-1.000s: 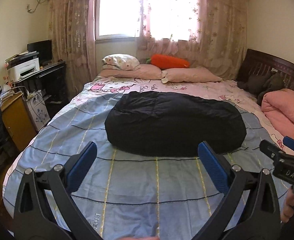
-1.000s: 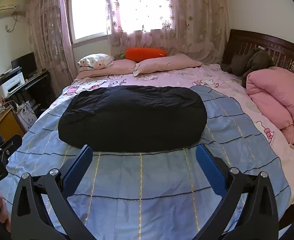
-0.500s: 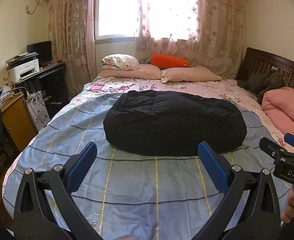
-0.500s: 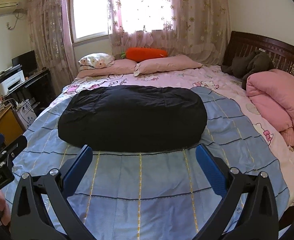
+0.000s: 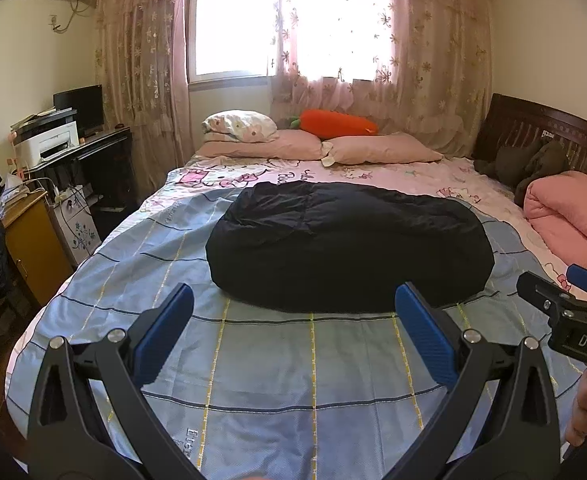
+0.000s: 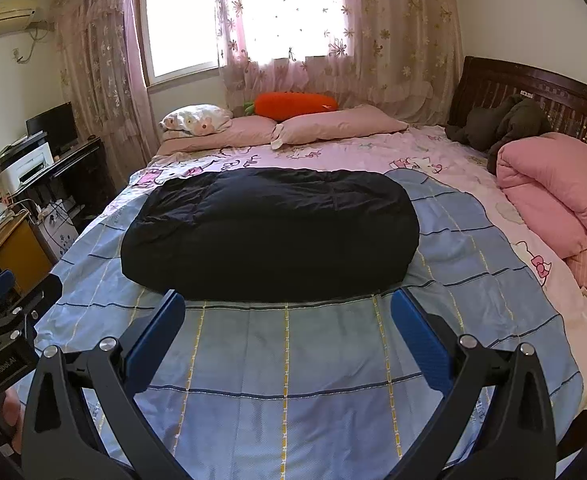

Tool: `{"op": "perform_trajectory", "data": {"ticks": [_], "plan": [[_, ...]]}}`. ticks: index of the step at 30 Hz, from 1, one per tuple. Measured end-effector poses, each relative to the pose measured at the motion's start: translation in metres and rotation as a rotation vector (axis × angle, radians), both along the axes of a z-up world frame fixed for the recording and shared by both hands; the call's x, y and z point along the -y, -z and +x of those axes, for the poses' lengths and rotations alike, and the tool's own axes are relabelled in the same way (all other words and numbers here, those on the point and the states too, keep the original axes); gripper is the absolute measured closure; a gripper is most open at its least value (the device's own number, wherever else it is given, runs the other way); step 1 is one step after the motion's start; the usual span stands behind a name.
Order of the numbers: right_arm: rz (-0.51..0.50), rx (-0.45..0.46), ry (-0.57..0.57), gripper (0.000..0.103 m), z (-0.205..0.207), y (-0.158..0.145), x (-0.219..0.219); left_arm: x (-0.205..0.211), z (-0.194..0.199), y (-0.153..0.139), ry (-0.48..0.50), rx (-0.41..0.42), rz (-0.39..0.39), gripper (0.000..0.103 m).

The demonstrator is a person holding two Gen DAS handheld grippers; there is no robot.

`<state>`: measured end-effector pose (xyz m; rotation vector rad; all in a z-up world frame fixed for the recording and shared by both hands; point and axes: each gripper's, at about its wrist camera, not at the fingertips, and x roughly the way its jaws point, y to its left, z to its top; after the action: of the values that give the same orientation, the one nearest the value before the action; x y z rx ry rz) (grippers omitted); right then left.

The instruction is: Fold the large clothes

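Observation:
A large black padded garment point(image 5: 345, 244) lies in a flat folded bundle on the blue checked sheet point(image 5: 293, 364) in the middle of the bed. It also shows in the right wrist view point(image 6: 269, 232). My left gripper point(image 5: 293, 300) is open and empty, held above the sheet short of the garment's near edge. My right gripper point(image 6: 287, 304) is open and empty too, just short of the same edge. Each gripper shows at the edge of the other's view, the right one point(image 5: 573, 312) and the left one point(image 6: 5, 312).
Pink pillows point(image 5: 377, 150) and an orange carrot cushion point(image 5: 335, 124) lie at the head of the bed. A folded pink quilt point(image 6: 561, 204) and dark clothes point(image 6: 501, 124) sit on the right by the dark headboard. A desk with a printer point(image 5: 49, 144) and a wooden cabinet point(image 5: 33, 248) stand on the left.
Both grippers have drifted slightly back and up from the garment. Their jaws stay open and the garment has not moved.

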<state>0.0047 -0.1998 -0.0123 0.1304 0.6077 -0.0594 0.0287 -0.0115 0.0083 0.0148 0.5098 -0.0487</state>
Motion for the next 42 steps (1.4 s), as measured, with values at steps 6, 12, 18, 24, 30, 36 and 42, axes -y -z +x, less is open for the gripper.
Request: {"op": "perform_trajectory", "data": {"ticks": [6, 12, 18, 24, 30, 36, 42], "plan": [[-0.006, -0.001, 0.001, 0.001, 0.0, 0.0, 0.001, 0.002, 0.0, 0.003, 0.005, -0.004, 0.005, 0.002], [-0.006, -0.004, -0.003, 0.001, 0.0, 0.001, 0.002, -0.004, 0.004, 0.006, 0.006, -0.021, -0.015, 0.002], [-0.018, -0.005, -0.008, 0.001, 0.0, 0.003, 0.003, -0.005, 0.004, 0.008, 0.006, -0.019, -0.003, 0.002], [-0.014, -0.011, -0.005, 0.001, 0.001, 0.005, 0.004, -0.005, 0.005, 0.008, -0.001, -0.01, 0.002, 0.002], [-0.013, -0.018, -0.004, 0.001, 0.001, 0.008, 0.006, -0.003, 0.003, 0.009, 0.009, -0.004, 0.004, 0.002], [-0.018, -0.02, -0.007, 0.001, 0.001, 0.009, 0.006, -0.004, 0.004, 0.012, 0.009, -0.012, -0.007, 0.002], [-0.016, -0.021, -0.005, 0.001, 0.001, 0.009, 0.005, -0.004, 0.003, 0.013, 0.009, -0.009, -0.011, 0.002]]}}
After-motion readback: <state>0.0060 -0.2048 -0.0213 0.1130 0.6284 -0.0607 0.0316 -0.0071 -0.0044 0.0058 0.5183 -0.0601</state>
